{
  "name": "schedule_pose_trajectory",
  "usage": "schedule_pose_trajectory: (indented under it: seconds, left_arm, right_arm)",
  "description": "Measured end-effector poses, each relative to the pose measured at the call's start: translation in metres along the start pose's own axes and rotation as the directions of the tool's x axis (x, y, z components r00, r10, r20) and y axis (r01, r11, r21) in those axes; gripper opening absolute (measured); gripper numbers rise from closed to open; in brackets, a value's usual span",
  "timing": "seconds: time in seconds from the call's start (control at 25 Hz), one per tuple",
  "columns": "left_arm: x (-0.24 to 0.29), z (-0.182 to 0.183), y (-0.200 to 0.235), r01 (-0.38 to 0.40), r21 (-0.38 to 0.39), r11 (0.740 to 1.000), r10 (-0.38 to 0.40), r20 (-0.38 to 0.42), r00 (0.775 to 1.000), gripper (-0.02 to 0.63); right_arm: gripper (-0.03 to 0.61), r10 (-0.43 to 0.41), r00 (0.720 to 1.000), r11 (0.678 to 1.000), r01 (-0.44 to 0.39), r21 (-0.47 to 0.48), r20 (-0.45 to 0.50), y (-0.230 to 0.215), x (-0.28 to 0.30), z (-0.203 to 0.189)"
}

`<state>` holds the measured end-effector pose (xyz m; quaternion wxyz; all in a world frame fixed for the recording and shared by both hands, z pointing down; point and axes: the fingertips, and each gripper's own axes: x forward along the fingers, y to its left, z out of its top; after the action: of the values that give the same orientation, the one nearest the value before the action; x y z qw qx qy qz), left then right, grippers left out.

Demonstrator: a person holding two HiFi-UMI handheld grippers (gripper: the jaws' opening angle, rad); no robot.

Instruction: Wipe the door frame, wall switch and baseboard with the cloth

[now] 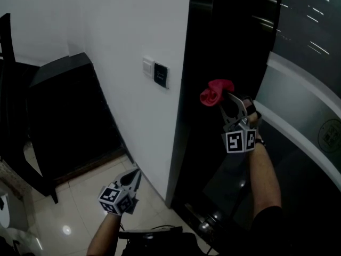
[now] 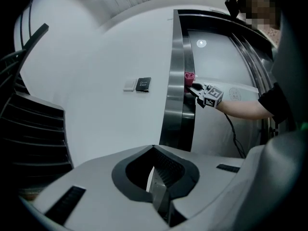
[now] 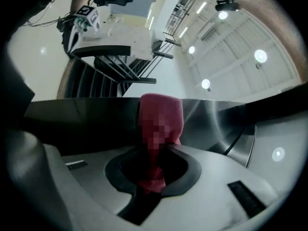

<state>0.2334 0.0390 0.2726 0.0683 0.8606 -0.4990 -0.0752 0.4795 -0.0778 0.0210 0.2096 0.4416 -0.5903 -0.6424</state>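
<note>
**Leading with the cloth, not the jaws, on the door frame**

I am holding the right gripper (image 1: pixel 226 101) up at centre right of the head view. Its jaws are clamped on the red cloth (image 1: pixel 215 92), which is bunching out past the tips and touching, or all but touching, the dark door frame (image 1: pixel 198 63). In the right gripper view the cloth (image 3: pixel 161 107) is rising from between the closed jaws against the frame's glossy metal.

The left gripper (image 1: pixel 136 176) is hanging low at the lower left of the head view, well apart from the work. Its jaws are together with nothing between them.

I am reading this as the frame-wiping step. The wall switch (image 1: pixel 161 74), left of the frame on the white wall, and the baseboard, which I cannot make out clearly at the foot of the wall, look not yet done.

To do this step well, I am thinking about:
- **Contact:** presenting the wad squarely so that only fabric meets the shiny surface, never the jaw tips.
- **Strokes:** running long vertical passes with even, moderate pressure along the frame's edge.
- **Grip:** clamping firmly, since only a narrow tail of cloth seems to sit in the jaws and drag could pull it free.
- **The switch, later:** touching it lightly, so that wiping is not toggling it.
</note>
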Motion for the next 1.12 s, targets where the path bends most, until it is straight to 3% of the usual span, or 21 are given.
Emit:
schedule_pose_trajectory:
  seconds: [0.16,0.56,1.12]
  left_arm:
    - [0.002,-0.004,-0.001,-0.008,0.013,1.000,0.008,-0.020,1.000,0.003]
    - [0.003,-0.011,-0.004,-0.004,0.021,1.000,0.005,-0.049,0.999,0.003]
    - [-0.002,-0.025,-0.007,-0.004,0.005,1.000,0.004,-0.077,0.997,0.003]
  right_arm:
    - [0.064,0.043,0.999,0.997,-0.044,-0.060,-0.022,0.011,0.000,-0.020]
    - [0.064,0.119,0.992,0.990,-0.115,0.080,-0.047,0.097,-0.027,-0.030]
    - [0.066,0.338,0.937,0.929,-0.316,0.195,-0.092,0.225,-0.074,-0.034]
